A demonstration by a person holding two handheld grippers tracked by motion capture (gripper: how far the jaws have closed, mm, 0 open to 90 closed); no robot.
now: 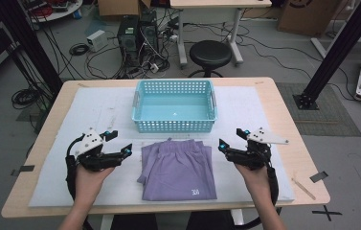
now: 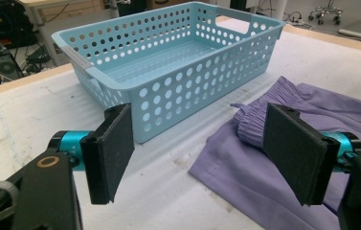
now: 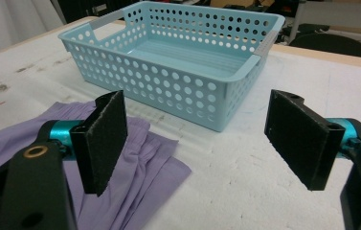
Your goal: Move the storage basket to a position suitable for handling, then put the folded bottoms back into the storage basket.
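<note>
Centrally on a white padded mat (image 1: 73,182) that is covering a wooden table (image 1: 283,110), a folded pair of purple shorts (image 1: 180,170) is lying near the table's front edge, waistband toward the back and a small white print near its front right corner. Just behind the shorts, a light blue perforated plastic basket (image 1: 175,125) is sitting with nothing in it, close to the waistband but not touching it.

A person's two forearms are coming in from the front edge, each hand holding a two-jaw gripper. The left gripper (image 1: 119,143) is hovering just left of the shorts, near their back left corner, pointing inward. In the left gripper view its black jaws are standing spread wide with nothing between the pads, and the gathered waistband is showing just beyond the right-hand jaw, with the basket farther off.

The right gripper (image 1: 231,139) is hovering just right of the shorts, near their back right corner, also pointing inward. In the right gripper view its jaws are likewise standing fully spread and pinching nothing; the purple fabric is lying under and behind the left-hand jaw, bare mat is showing between the pads, and the basket is sitting ahead.
</note>
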